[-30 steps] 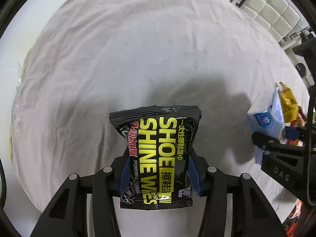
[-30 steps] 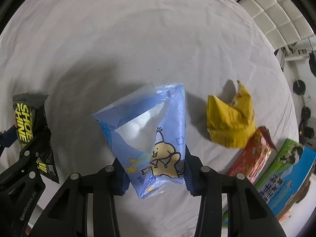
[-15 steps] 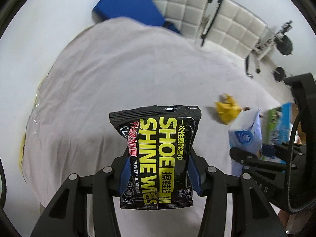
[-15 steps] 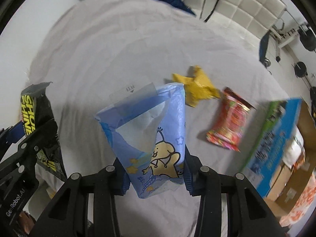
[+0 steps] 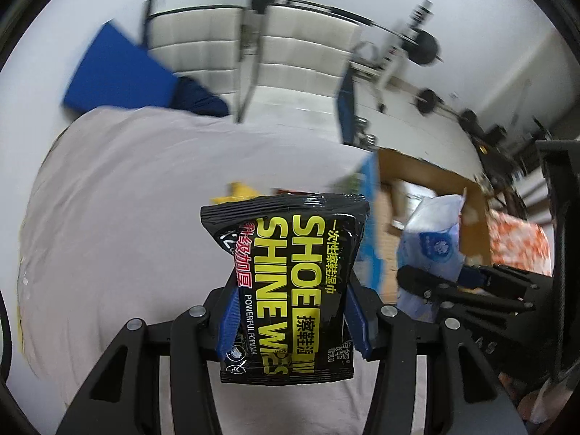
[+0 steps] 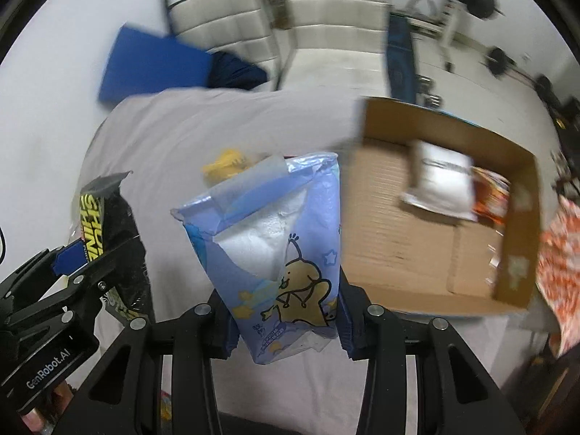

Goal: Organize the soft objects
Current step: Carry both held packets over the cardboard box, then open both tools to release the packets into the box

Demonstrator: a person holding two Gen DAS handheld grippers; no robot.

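My left gripper (image 5: 290, 311) is shut on a black "Shoe Shine Wipes" pack (image 5: 290, 282) and holds it upright in the air; the pack also shows at the left of the right wrist view (image 6: 108, 239). My right gripper (image 6: 286, 315) is shut on a light blue tissue pack (image 6: 275, 250) with a cartoon dog, also lifted; it shows at the right of the left wrist view (image 5: 431, 246). An open cardboard box (image 6: 409, 253) stands to the right on the grey bed sheet (image 6: 174, 145), with a white pack (image 6: 438, 185) and an orange pack inside.
A yellow bag (image 6: 224, 163) lies on the sheet behind the tissue pack. A blue box (image 5: 369, 217) leans by the cardboard box. White padded chairs (image 5: 282, 50), a blue mat (image 5: 116, 69) and gym weights (image 5: 424, 50) stand beyond the bed.
Both grippers have risen and tilted up with their packs, and swung right. The cardboard box and the room beyond the bed have come into view.
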